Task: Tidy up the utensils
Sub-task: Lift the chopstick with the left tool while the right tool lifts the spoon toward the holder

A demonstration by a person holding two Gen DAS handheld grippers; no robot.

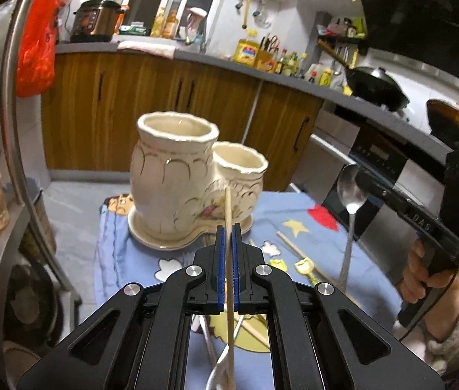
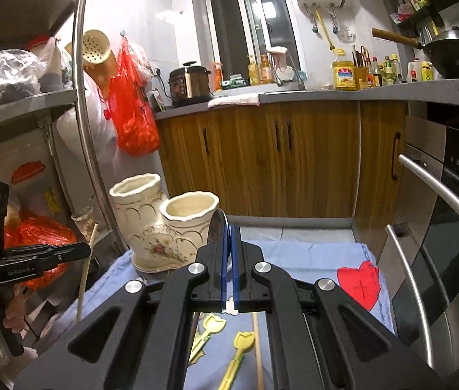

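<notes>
A cream ceramic double-pot holder [image 1: 177, 178] stands on a blue cloth [image 1: 125, 260]; it also shows in the right wrist view [image 2: 164, 224]. My left gripper [image 1: 228, 230] is shut on a wooden chopstick [image 1: 228, 211], held upright just in front of the holder. My right gripper [image 2: 229, 227] is shut on a metal spoon [image 2: 218, 234], raised right of the holder; the spoon shows bowl-up in the left wrist view [image 1: 352, 191]. Another chopstick [image 1: 297, 250] and two yellow tulip-shaped picks [image 2: 239, 351] lie on the cloth.
Wooden cabinets [image 2: 278, 156] and a grey counter [image 2: 326, 96] run behind. An oven with steel handles [image 2: 440, 195] is at the right. A metal rack [image 2: 83, 130] with red bags [image 2: 133, 110] stands at the left. A metal utensil lies under my left gripper [image 1: 216, 370].
</notes>
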